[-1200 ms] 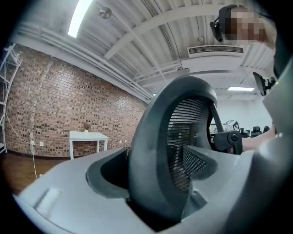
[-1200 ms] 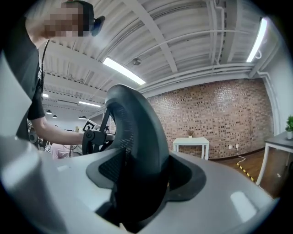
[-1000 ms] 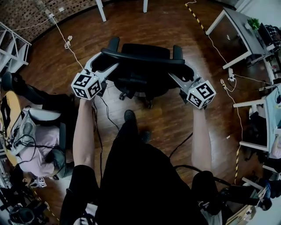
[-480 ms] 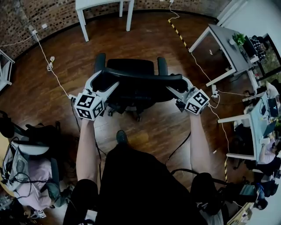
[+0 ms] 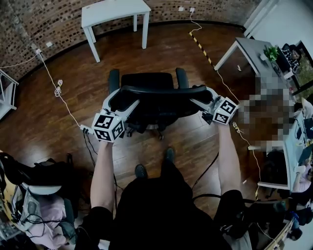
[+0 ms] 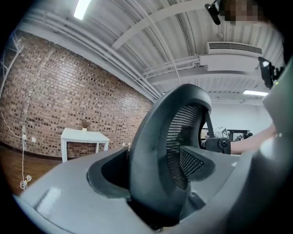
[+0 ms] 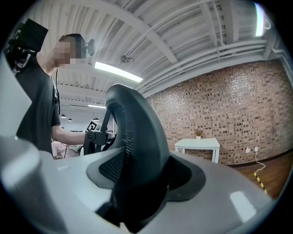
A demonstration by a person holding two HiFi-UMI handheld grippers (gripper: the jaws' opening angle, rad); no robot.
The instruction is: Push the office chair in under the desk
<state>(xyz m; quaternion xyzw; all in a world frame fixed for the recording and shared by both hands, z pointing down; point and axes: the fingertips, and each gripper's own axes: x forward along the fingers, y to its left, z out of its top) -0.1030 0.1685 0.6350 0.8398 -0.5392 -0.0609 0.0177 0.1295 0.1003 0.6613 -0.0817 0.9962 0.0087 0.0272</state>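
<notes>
A black office chair [image 5: 146, 80] stands on the wood floor, its seat facing a white desk [image 5: 115, 10] by the brick wall, with a gap of floor between them. My left gripper [image 5: 123, 99] grips the left end of the curved mesh backrest [image 5: 164, 90]; its jaws have just been closing, and the backrest edge [image 6: 155, 151] is pinched between the pads. My right gripper [image 5: 200, 97] is shut on the right end of the backrest [image 7: 137, 155]. Both gripper views show the desk [image 6: 84, 135] beyond the backrest.
A grey desk [image 5: 254, 49] with a plant stands at the right. A striped floor tape [image 5: 200, 46] and white cables [image 5: 58, 88] run over the floor. Another chair with gear [image 5: 34, 180] sits at the lower left, and a white rack [image 5: 7, 93] at the left edge.
The chair, both grippers and the person have moved across the floor toward the white desk, which has come fully into the head view. Both grippers still hold the backrest.
</notes>
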